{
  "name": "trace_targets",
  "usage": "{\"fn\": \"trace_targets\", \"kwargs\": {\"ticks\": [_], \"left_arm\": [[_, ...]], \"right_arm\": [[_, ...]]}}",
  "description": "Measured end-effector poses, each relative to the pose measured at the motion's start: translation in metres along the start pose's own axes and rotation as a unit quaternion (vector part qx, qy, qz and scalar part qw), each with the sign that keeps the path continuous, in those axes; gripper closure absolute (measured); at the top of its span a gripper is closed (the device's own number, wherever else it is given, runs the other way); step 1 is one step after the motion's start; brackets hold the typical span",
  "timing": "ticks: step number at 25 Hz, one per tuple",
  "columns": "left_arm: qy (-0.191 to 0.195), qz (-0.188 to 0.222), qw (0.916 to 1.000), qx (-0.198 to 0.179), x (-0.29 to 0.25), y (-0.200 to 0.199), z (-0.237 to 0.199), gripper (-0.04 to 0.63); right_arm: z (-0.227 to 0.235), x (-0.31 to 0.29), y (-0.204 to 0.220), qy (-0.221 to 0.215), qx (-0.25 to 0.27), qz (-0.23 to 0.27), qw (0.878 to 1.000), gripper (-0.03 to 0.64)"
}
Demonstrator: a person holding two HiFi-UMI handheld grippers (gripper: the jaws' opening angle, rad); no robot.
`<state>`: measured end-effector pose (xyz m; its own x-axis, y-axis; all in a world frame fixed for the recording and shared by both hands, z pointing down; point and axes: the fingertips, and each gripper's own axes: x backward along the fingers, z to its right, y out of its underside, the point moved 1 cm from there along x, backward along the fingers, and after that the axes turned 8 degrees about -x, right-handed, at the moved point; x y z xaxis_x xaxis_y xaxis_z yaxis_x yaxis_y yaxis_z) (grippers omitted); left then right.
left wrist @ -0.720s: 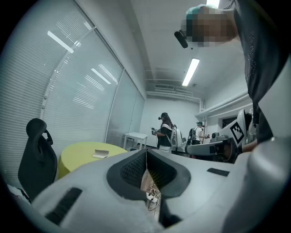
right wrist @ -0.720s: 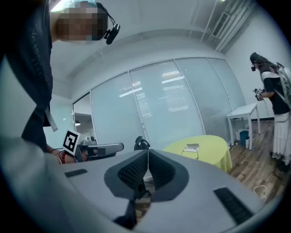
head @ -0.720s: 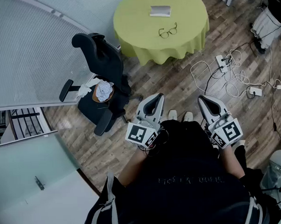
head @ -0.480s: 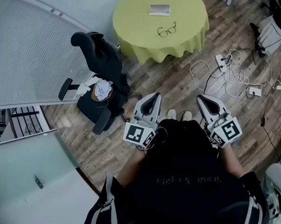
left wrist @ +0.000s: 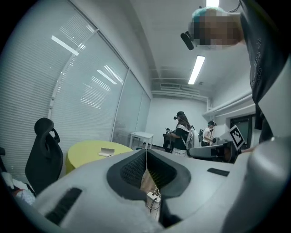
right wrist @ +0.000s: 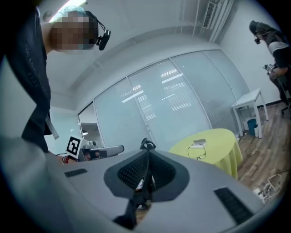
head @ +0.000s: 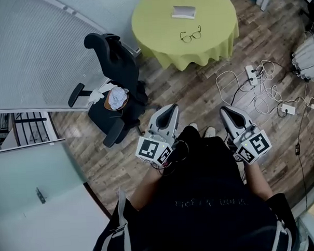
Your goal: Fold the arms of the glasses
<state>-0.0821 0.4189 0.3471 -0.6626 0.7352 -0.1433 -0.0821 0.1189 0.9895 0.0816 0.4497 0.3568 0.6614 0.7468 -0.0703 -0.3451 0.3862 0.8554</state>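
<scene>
The glasses (head: 190, 35) lie with arms unfolded on the round yellow-green table (head: 215, 21), far ahead of me. They also show small on that table in the right gripper view (right wrist: 198, 152). My left gripper (head: 169, 112) and right gripper (head: 229, 114) are held side by side close to my body, above the wooden floor and well short of the table. Both are shut with nothing between their pads. The left gripper's (left wrist: 146, 157) and right gripper's (right wrist: 148, 159) pads meet in a thin line.
A white case (head: 184, 12) lies on the table behind the glasses. A black office chair (head: 113, 72) with a bowl and cloth on its seat stands to the left. A power strip and cables (head: 259, 81) trail on the floor at right. Other people (left wrist: 182, 132) stand far off.
The head view has shifted slightly, so table and chair sit a little further right in it. Both grippers stay shut near my body in much the same place.
</scene>
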Motion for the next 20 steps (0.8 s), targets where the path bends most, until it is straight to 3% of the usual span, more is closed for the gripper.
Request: {"fn": "trace_targets", "kwargs": {"ticks": [8,16,20], "left_arm": [[-0.02,-0.001,0.9997,0.012,-0.015,0.009,-0.025,0.577],[-0.011,0.01,0.9992,0.037,-0.083,0.015,-0.083,0.577],[0.006,0.007,0.9997,0.022,-0.122,0.005,-0.119,0.577]], "right_arm": [[0.023,-0.016,0.001,-0.003,-0.001,-0.015,1.0,0.584],[0.068,-0.072,-0.023,0.014,-0.002,-0.032,0.999,0.584],[0.095,-0.115,-0.04,0.022,-0.009,-0.042,0.999,0.584]]}}
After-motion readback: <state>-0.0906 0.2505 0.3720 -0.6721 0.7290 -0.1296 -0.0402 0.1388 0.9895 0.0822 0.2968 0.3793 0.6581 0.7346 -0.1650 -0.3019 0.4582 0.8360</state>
